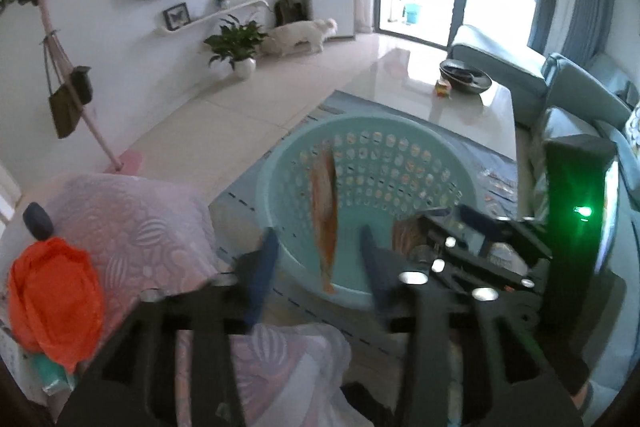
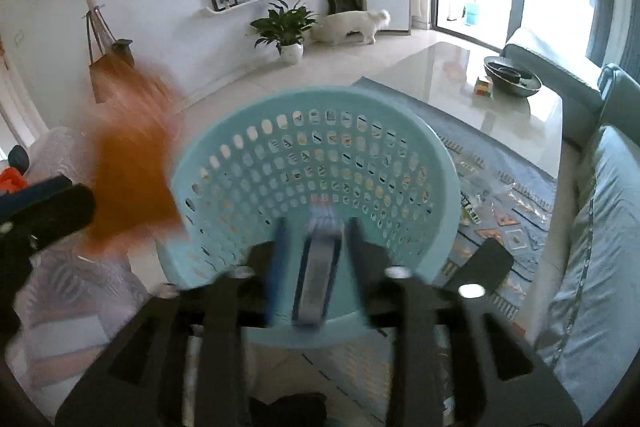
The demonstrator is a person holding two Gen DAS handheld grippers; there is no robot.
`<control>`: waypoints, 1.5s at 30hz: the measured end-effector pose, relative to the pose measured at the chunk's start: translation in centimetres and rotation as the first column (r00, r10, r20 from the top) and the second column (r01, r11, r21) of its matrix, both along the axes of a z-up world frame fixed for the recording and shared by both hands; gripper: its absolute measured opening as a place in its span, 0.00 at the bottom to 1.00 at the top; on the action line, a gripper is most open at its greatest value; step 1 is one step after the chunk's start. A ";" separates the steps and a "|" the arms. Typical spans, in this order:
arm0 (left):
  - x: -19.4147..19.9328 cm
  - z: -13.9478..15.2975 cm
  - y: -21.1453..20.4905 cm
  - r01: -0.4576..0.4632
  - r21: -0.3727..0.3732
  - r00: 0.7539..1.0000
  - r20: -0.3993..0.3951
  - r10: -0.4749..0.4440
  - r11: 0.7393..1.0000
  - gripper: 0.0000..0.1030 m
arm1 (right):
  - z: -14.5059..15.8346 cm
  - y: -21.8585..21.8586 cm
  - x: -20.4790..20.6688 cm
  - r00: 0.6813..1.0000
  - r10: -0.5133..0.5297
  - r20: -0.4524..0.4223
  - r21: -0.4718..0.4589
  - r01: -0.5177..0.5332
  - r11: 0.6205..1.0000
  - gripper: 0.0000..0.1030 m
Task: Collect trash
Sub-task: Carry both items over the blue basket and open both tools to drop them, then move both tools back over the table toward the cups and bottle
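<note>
A light blue perforated basket (image 1: 372,167) (image 2: 320,147) stands on the rug right in front of both grippers. My left gripper (image 1: 318,233) is open over its near rim. A long orange wrapper (image 1: 326,219) hangs loose between the fingers, touching neither pad; the right wrist view shows it as an orange blur (image 2: 132,167). My right gripper (image 2: 318,223) is open too. A blurred blue-grey packet (image 2: 318,267) sits in the gap with space on both sides. The right tool's black frame (image 1: 492,259) shows at the basket's right side.
An orange plastic bag (image 1: 52,303) lies on a pink-covered seat (image 1: 132,227) at the left. Behind the basket stand a glossy low table (image 1: 460,107) with a dark bowl (image 1: 466,77) and a grey-blue sofa (image 2: 600,207). A white dog (image 1: 304,35) and a potted plant (image 1: 236,43) are by the far wall.
</note>
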State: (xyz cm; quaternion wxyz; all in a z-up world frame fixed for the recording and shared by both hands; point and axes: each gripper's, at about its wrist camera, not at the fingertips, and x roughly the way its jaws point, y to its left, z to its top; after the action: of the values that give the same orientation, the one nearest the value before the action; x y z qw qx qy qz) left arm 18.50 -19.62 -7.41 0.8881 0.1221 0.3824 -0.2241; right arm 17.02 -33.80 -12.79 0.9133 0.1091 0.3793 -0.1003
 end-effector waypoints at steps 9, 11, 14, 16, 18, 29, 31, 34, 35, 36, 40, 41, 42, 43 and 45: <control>-1.9 2.0 2.0 -0.012 -0.042 0.999 0.030 0.014 0.999 0.57 | 1.9 1.4 -1.3 0.998 0.050 0.039 -0.027 -0.049 0.998 0.54; -2.8 2.8 2.5 -0.025 -0.051 0.998 0.049 0.027 0.998 0.57 | 2.9 2.3 -2.1 0.995 0.076 0.061 -0.042 -0.073 0.996 0.54; -4.4 4.5 4.1 -0.044 -0.085 0.995 0.086 0.051 0.995 0.58 | 4.9 4.6 -3.3 0.988 0.120 0.095 -0.068 -0.114 0.991 0.54; -5.7 5.8 5.7 -0.069 -0.116 0.991 0.109 0.082 0.991 0.60 | 6.1 5.8 -4.0 0.982 0.148 0.119 -0.082 -0.139 0.987 0.54; -6.9 7.0 7.2 -0.097 -0.138 0.984 0.135 0.116 0.986 0.60 | 7.6 7.4 -5.0 0.971 0.185 0.151 -0.099 -0.171 0.980 0.54; -14.6 11.7 18.2 -0.305 -0.246 0.903 0.233 0.362 0.920 0.69 | 12.4 18.0 -9.7 0.863 0.441 0.246 -0.149 -0.416 0.897 0.55; -15.9 12.1 20.4 -0.352 -0.260 0.879 0.238 0.413 0.899 0.70 | 12.6 19.4 -10.2 0.847 0.470 0.247 -0.145 -0.447 0.883 0.56; -17.8 12.4 23.4 -0.419 -0.275 0.841 0.243 0.484 0.866 0.70 | 12.8 21.7 -10.5 0.821 0.516 0.243 -0.132 -0.499 0.857 0.56; -18.2 12.5 24.3 -0.437 -0.277 0.829 0.244 0.503 0.856 0.70 | 12.7 22.4 -10.7 0.813 0.530 0.242 -0.129 -0.514 0.848 0.56; -18.9 12.6 25.6 -0.463 -0.284 0.812 0.244 0.531 0.839 0.70 | 12.6 22.9 -10.8 0.807 0.539 0.241 -0.126 -0.525 0.842 0.56; -20.7 12.7 30.0 -0.548 -0.310 0.751 0.227 0.620 0.777 0.70 | 12.2 25.1 -10.3 0.775 0.596 0.213 -0.092 -0.591 0.802 0.56; -21.1 12.5 30.9 -0.566 -0.315 0.737 0.219 0.639 0.762 0.70 | 12.0 25.8 -10.4 0.764 0.612 0.205 -0.082 -0.610 0.788 0.56; -21.5 12.1 32.2 -0.593 -0.319 0.718 0.206 0.665 0.739 0.70 | 11.9 26.3 -10.4 0.756 0.623 0.200 -0.076 -0.622 0.779 0.57; -21.9 11.7 33.4 -0.617 -0.322 0.701 0.192 0.687 0.718 0.70 | 11.7 26.9 -10.4 0.746 0.637 0.194 -0.068 -0.637 0.768 0.61; -22.4 10.8 35.7 -0.661 -0.327 0.667 0.158 0.728 0.676 0.70 | 11.1 27.7 -10.5 0.730 0.660 0.179 -0.050 -0.663 0.747 0.66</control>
State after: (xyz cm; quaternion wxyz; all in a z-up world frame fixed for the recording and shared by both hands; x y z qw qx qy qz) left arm -3.89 16.13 3.38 0.9575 -0.1131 0.2420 0.1086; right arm 6.55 -6.10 -1.68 0.9193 -0.0161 0.3074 0.2451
